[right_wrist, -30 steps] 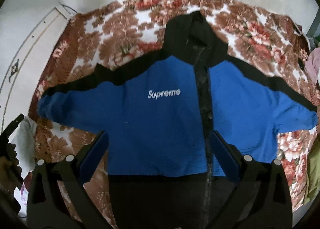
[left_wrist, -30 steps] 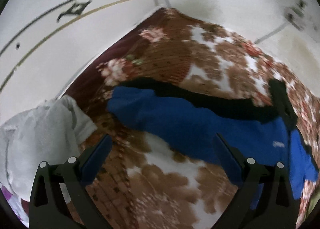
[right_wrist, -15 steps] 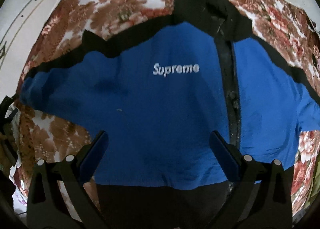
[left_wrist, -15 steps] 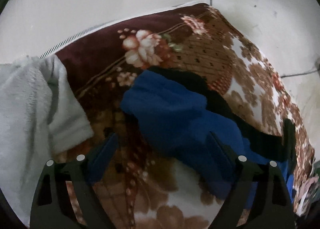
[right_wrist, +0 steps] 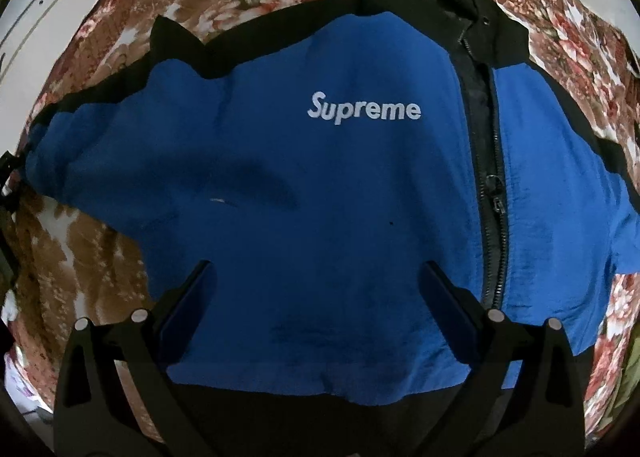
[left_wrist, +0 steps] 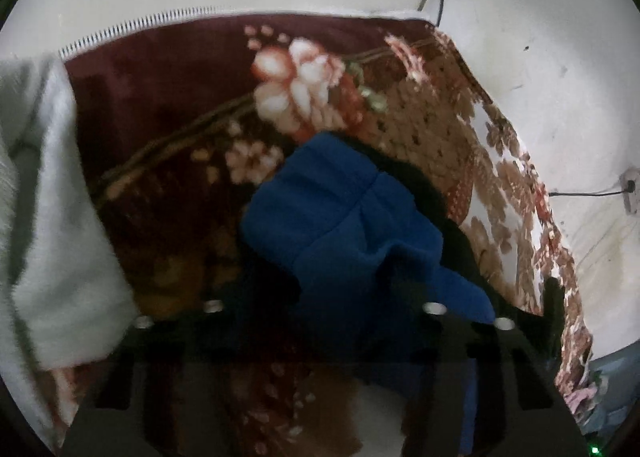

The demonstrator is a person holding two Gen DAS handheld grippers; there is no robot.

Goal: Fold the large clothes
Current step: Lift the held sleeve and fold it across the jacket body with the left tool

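On the floral blanket [right_wrist: 100,241], the blue-and-black jacket [right_wrist: 320,197] lies spread flat, front up. The right wrist view alone shows its chest and zipper [right_wrist: 494,193], with the right gripper [right_wrist: 316,285] spread wide above the hem. The left wrist view alone shows the sleeve cuff [left_wrist: 320,193]: the left gripper [left_wrist: 336,289] has just been closing with sleeve fabric between its fingers, contact unclear. A white towel [left_wrist: 48,217] lies beside.
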